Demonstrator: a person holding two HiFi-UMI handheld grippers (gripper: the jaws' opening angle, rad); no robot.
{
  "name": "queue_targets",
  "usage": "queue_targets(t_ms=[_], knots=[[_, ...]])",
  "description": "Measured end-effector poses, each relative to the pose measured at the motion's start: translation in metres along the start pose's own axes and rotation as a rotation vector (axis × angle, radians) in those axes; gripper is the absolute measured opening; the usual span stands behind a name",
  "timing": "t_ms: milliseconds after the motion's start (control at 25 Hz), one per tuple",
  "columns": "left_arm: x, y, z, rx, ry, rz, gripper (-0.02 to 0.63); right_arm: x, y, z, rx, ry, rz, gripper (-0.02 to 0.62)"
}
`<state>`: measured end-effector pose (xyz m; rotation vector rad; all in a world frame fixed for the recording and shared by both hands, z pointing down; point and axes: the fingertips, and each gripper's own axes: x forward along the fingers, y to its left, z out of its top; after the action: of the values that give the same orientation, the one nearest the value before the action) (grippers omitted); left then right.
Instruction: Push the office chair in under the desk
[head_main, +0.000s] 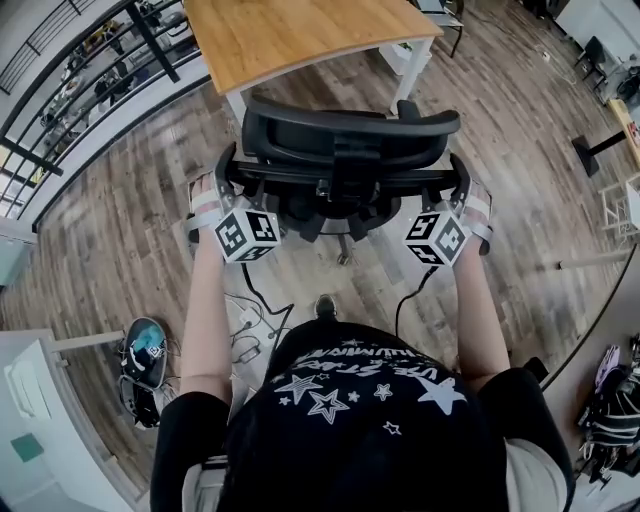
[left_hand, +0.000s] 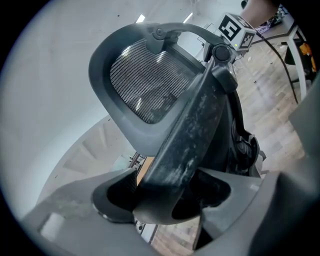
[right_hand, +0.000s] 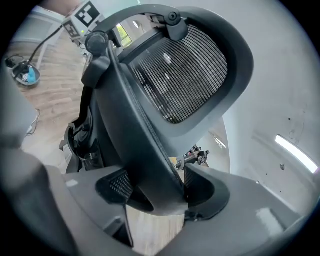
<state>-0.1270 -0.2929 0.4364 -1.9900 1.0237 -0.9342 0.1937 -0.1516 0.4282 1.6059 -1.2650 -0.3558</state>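
The office chair (head_main: 350, 140) was grasped at its back by the left hand-held gripper (left_hand: 165, 195) and the right hand-held gripper (right_hand: 160, 187); under the counter (head_main: 290, 35) it was not yet pushed.

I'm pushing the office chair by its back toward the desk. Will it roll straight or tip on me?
The office chair will probably roll easily on the smooth wood floor. Gripped high on its back frame by the left gripper and right gripper, it may lean or swivel.

The black mesh-backed office chair (head_main: 350, 140) stands upright, backrest nearest, just short of the far light-wood, white-legged table (head_main: 290, 35).
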Motion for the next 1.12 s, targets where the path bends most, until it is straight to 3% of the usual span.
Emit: queue_targets(t_ms=[760,1120], knots=[[0.032,0.011,-0.005,0.000,-0.014,0.027,0.339,0.027,0.000,0.009,0.001,0.009,-0.022,0.293],[0.071,0.015,0.010,0.004,0.012,0.041,0.339,0.088,-0.024,0.011,-0.007,-0.018,0.003,0.293]])
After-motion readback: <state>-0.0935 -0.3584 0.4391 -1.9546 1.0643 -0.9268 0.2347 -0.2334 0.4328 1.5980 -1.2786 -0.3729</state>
